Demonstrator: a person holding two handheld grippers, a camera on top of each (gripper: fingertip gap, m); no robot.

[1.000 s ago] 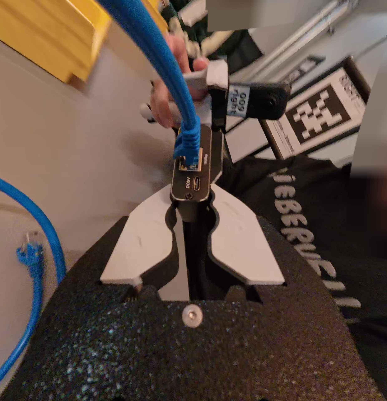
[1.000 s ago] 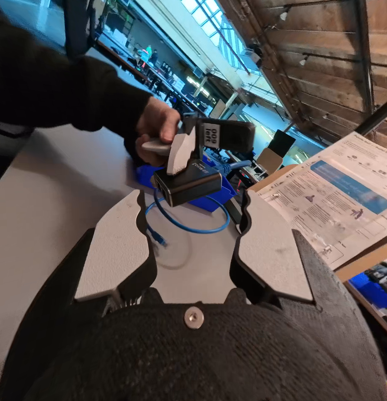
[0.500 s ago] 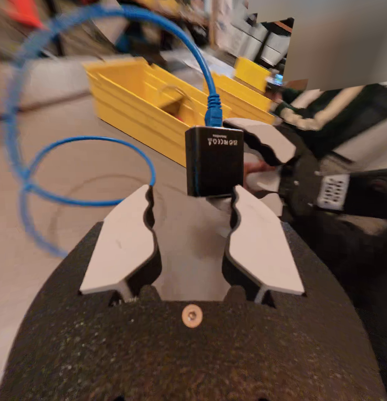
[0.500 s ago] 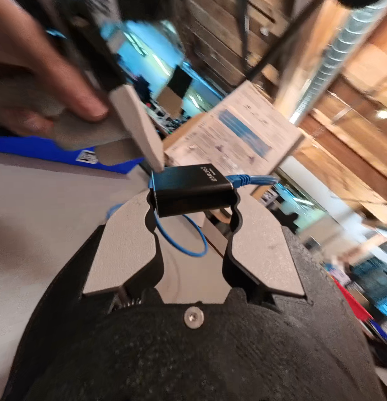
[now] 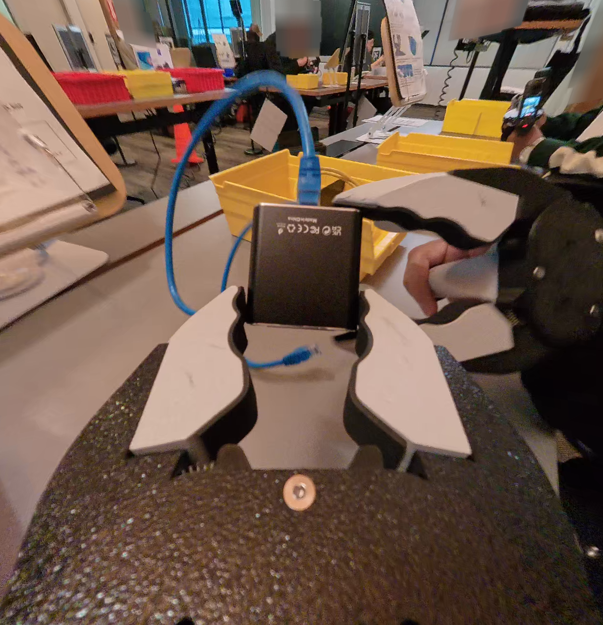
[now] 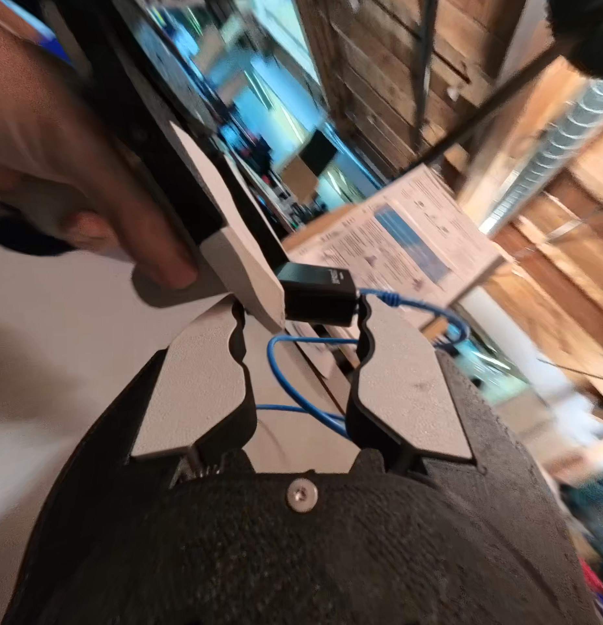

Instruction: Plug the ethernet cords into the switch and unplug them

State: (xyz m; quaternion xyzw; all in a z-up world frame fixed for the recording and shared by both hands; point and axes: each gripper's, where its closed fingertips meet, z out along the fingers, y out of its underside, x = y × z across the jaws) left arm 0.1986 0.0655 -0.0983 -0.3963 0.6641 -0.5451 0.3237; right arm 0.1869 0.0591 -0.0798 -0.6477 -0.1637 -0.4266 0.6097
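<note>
**Switch being passed back toward the left gripper, one cord end plugged**

Left gripper (image 5: 302, 296): a second ago it pinched the switch thin-edge-on; half a second ago it had let go and spread; now its jaws are apart at about that same spread, with the near end of the small black box-shaped switch (image 5: 302, 263) sitting flat between the fingertips; edges look to be touching both fingers, but whether it is clamping, cannot tell.

Right gripper (image 6: 300, 304): a second ago wide and clear of the switch; since then it has taken the switch and appears to hold it end to end, coming in from the right, one finger at the far right corner and one at the near right corner.

So this is judged a mid-air regrasp, turning the switch for port access; unplugging not yet done.

Switch is off the grey table (image 5: 90, 338); below it, near, the loose blue plug (image 5: 298, 355) lies on the tabletop, unplugged.

Blue ethernet cord (image 5: 178, 209) loops up on the left and drops into the switch's far end, seated there.

Farther: yellow plastic bin (image 5: 259, 189) behind the switch, apart from it.
</note>
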